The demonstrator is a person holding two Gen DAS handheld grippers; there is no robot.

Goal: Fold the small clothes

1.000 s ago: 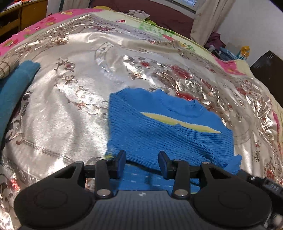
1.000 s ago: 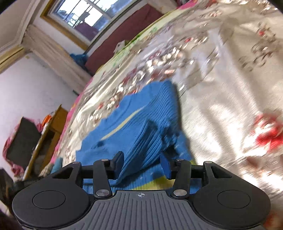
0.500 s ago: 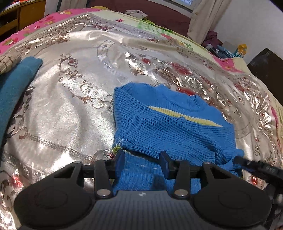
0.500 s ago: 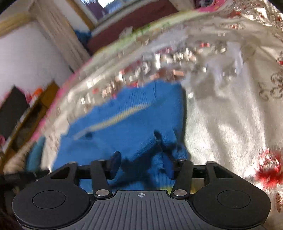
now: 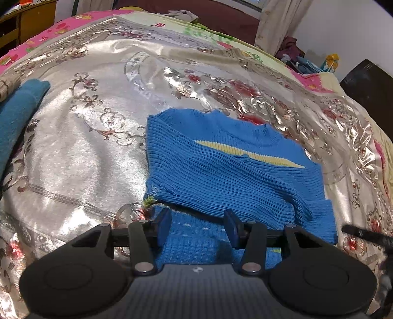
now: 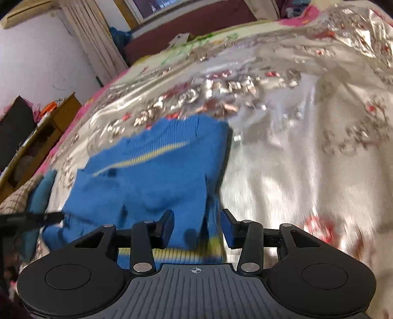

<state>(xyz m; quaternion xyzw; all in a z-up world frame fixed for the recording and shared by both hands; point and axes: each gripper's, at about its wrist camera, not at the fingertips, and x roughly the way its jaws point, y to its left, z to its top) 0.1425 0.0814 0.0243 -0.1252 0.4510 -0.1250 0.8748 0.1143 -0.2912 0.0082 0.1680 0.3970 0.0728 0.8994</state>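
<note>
Since a second ago both grippers backed off slightly, jaws opening, nothing pinched. Blue sweater [image 5: 228,176] lies on the bedspread [image 5: 81,159] at 12 o'clock from the left gripper [image 5: 197,225]; right gripper [image 6: 197,227] hovers over its hem, long axis running 9-to-3.

1. Strong light is glaring off the shiny bedspread [image 5: 81,157], blowing out pale patches in both views.
2. The left view is staying sharp; the knit ribs of the sweater [image 5: 221,171] are reading clearly.
3. The right view is smearing with motion blur, worst over the sweater [image 6: 152,176] and at the right edge.
4. Fisheye distortion is bending the edges and darkening the corners.
5. The window [image 6: 157,7] is showing dim.
</note>
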